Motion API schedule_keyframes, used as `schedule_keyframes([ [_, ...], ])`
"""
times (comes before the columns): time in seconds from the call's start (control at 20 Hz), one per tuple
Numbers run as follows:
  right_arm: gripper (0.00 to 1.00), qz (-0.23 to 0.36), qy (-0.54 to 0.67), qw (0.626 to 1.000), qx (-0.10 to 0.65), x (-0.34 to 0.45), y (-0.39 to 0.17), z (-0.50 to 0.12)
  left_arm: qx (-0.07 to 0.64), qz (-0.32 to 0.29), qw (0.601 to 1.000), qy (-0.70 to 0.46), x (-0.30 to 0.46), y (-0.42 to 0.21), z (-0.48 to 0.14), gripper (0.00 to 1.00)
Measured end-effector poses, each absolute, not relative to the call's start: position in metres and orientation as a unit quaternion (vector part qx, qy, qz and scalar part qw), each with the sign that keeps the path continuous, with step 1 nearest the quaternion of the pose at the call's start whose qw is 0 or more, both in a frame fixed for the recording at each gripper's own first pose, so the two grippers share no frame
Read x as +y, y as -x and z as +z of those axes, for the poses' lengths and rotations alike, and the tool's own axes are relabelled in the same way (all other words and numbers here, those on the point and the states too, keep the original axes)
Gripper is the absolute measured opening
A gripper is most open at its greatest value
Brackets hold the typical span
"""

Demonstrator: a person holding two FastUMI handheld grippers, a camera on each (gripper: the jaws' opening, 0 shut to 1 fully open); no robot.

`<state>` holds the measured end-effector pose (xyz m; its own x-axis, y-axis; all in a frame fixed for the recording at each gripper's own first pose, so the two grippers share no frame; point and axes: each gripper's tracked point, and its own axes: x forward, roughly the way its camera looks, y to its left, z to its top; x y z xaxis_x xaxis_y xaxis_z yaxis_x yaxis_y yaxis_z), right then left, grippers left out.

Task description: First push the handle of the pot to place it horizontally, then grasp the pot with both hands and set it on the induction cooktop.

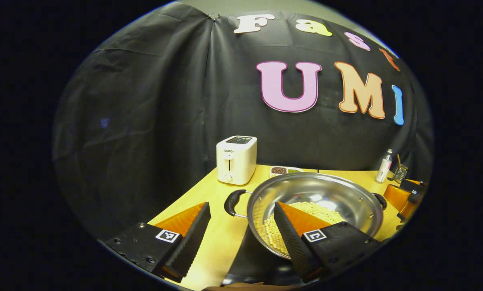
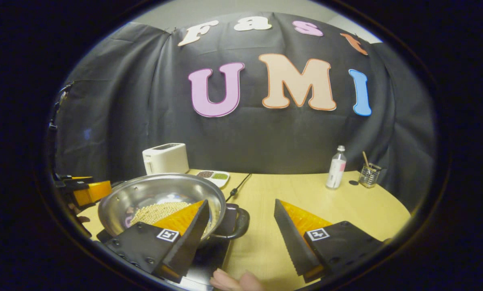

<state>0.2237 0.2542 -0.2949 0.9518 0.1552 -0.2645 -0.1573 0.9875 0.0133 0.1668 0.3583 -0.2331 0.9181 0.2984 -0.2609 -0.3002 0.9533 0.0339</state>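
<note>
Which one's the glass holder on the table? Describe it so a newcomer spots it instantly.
Start at the wooden table and go to its far right corner, by the black cloth wall. A clear bottle with a white cap stands there; just right of it sits the small glass cup. Unlike the bottle, it is short, open-topped and has a thin stick poking out.

Ahead of me a yellow wooden table [image 2: 314, 194] runs back to the black cloth wall [image 2: 144, 101]. Against that wall stands a white toaster [image 2: 165, 158]; right of it, a bottle [image 2: 336, 167] and a glass jar [image 2: 369, 175].
</note>
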Motion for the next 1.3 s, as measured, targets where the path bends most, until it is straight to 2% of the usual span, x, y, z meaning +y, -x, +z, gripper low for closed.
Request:
schedule_keyframes([
  [0.2,0.95,0.082,-0.003,0.991,0.105,0.228,-0.198,-0.253,0.107,0.138,0.985,0.014,0.312,-0.142,-0.195,0.95],
  [0.25,0.98,0.085,-0.004,0.992,0.098,0.221,-0.191,-0.240,0.097,0.131,0.987,0.016,0.297,-0.136,-0.181,0.95],
  [0.3,0.95,0.085,-0.004,0.992,0.091,0.211,-0.184,-0.229,0.086,0.125,0.988,0.013,0.285,-0.128,-0.169,0.95],
  [0.45,0.95,0.084,-0.014,0.993,0.077,0.181,-0.160,-0.192,0.053,0.121,0.991,-0.005,0.247,-0.108,-0.125,0.93],
  [0.55,0.98,0.087,-0.031,0.993,0.070,0.163,-0.141,-0.168,0.035,0.108,0.994,-0.011,0.212,-0.090,-0.101,0.94],
  [0.9,0.94,0.059,-0.033,0.998,-0.010,0.079,-0.079,-0.073,-0.011,0.058,0.998,-0.023,0.096,-0.040,-0.044,0.94],
  [0.95,0.98,0.064,-0.034,0.997,-0.010,0.073,-0.071,-0.068,-0.007,0.049,0.999,-0.019,0.082,-0.034,-0.040,0.94],
  [1.0,0.94,0.069,-0.040,0.997,-0.008,0.069,-0.061,-0.062,-0.007,0.043,0.999,-0.017,0.071,-0.031,-0.035,0.94],
  [1.15,0.94,0.065,-0.051,0.996,-0.031,0.039,-0.040,-0.029,-0.041,0.054,0.998,-0.022,0.059,-0.019,-0.003,0.94],
  [1.25,0.94,0.048,-0.056,0.996,-0.047,0.015,-0.026,-0.011,-0.051,0.045,0.998,-0.016,0.043,-0.011,0.009,0.94],
  [1.3,0.97,0.045,-0.062,0.996,-0.051,0.007,-0.019,-0.005,-0.052,0.036,0.998,-0.014,0.034,-0.006,0.011,0.93],
])
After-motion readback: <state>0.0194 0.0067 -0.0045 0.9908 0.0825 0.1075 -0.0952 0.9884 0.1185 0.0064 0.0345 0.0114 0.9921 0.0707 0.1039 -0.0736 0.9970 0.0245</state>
